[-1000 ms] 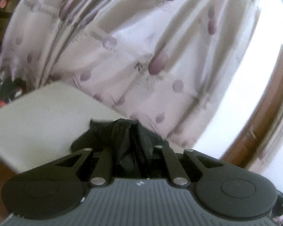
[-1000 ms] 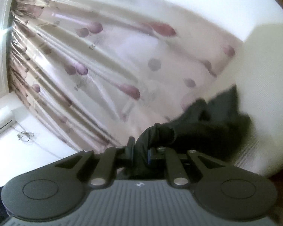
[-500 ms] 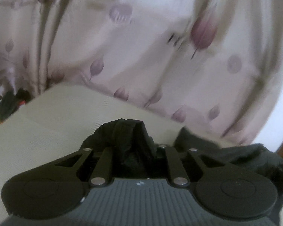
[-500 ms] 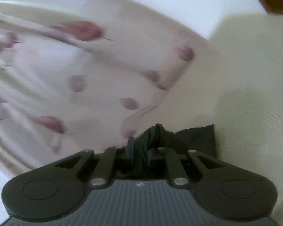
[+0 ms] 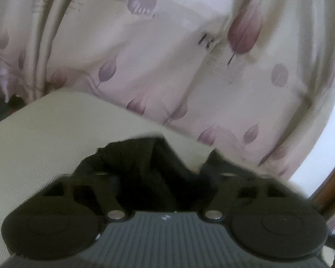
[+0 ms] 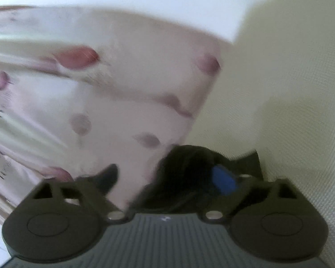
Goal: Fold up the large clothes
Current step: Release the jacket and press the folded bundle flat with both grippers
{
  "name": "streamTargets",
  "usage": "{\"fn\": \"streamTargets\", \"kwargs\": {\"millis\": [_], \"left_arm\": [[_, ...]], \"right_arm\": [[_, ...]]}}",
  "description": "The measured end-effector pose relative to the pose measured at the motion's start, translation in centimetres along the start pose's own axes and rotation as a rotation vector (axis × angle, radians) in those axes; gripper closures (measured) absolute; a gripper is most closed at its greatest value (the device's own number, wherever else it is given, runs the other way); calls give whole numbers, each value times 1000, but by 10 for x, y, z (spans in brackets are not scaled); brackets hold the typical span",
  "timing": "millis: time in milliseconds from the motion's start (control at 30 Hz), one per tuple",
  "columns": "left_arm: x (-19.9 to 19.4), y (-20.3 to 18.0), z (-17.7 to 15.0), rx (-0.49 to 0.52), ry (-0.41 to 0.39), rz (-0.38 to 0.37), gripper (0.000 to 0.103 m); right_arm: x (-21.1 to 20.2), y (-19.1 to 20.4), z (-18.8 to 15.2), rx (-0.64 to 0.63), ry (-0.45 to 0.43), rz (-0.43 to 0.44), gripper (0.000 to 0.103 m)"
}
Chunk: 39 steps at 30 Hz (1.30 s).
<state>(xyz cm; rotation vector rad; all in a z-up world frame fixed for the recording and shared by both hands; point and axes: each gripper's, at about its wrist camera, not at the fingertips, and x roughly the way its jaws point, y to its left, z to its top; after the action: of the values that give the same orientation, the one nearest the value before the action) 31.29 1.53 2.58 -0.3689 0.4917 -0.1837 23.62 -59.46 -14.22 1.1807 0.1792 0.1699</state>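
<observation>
A black garment (image 5: 143, 169) lies bunched on a pale cream textured surface (image 5: 44, 138), near its far edge. The left gripper (image 5: 158, 174) has its jaws opening wide, the dark cloth loose between them. The right gripper (image 6: 167, 174), one blue pad (image 6: 223, 178) showing, is opening too, another bunch of the garment sitting between its spread fingers. Behind hangs a cream curtain (image 5: 167, 55) printed with purple leaves.

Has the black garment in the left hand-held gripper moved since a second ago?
Yes. The black garment has come down onto the cream surface, closer to the leaf-print curtain.
</observation>
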Motion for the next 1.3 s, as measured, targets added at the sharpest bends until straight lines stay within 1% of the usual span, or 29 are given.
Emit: {"fn": "streamTargets", "kwargs": {"millis": [33, 67, 100, 167, 200, 233, 267, 300, 333, 367, 400, 433, 467, 567, 600, 667, 733, 767, 833, 900, 967, 1100, 1200, 1300], "left_arm": [[-7, -4, 0, 7, -36, 1, 1], [-16, -9, 0, 28, -91, 18, 0], [-22, -17, 1, 73, -129, 29, 0], [-29, -31, 1, 143, -139, 24, 0], [-30, -39, -1, 173, -126, 15, 0], [-30, -47, -3, 204, -114, 10, 4], [-28, -57, -7, 244, -100, 12, 7], [-24, -68, -11, 292, -78, 17, 19], [-16, -79, -15, 337, -37, 27, 38], [-9, -85, -18, 356, 5, 22, 48], [2, -89, -20, 360, 59, 6, 61], [14, -90, -21, 350, 101, -1, 69], [25, -89, -22, 341, 128, 3, 71], [56, -82, -28, 359, 166, 61, 71], [67, -75, -27, 354, 194, 76, 71], [88, -61, -31, 313, 256, 113, 75], [99, -46, -34, 268, 291, 113, 78], [101, -40, -35, 241, 294, 108, 78], [106, -29, -35, 190, 301, 107, 86], [109, -20, -39, 166, 300, 112, 92], [111, -10, -44, 129, 295, 93, 92], [111, -6, -55, 107, 268, 67, 92], [112, -1, -60, 94, 259, 50, 92], [114, 3, -63, 69, 254, 32, 92]], "right_arm": [[-3, 9, 0, -38, 18, 23, 7], [-5, 22, -2, -113, 39, 19, 7], [-6, 37, -5, -213, 64, -7, 8], [0, 66, -20, -434, 119, -65, 10], [4, 78, -30, -524, 141, -83, 14], [10, 87, -39, -594, 169, -98, 29], [20, 96, -47, -655, 205, -123, 47], [31, 103, -52, -696, 230, -157, 53], [41, 107, -57, -736, 246, -186, 59], [53, 110, -62, -786, 261, -219, 61], [64, 110, -67, -825, 268, -249, 61], [76, 109, -67, -856, 275, -282, 61], [83, 107, -67, -870, 283, -309, 61], [105, 95, -64, -913, 304, -384, 61], [108, 89, -65, -919, 323, -409, 61], [118, 75, -66, -921, 356, -458, 61], [124, 64, -70, -932, 383, -498, 62], [125, 56, -71, -913, 396, -500, 62], [125, 46, -73, -892, 402, -505, 64], [126, 38, -76, -885, 403, -510, 64], [127, 35, -80, -885, 396, -518, 64], [121, 26, -84, -885, 356, -508, 64], [122, 24, -84, -878, 352, -508, 64], [123, 26, -87, -903, 340, -519, 64]]}}
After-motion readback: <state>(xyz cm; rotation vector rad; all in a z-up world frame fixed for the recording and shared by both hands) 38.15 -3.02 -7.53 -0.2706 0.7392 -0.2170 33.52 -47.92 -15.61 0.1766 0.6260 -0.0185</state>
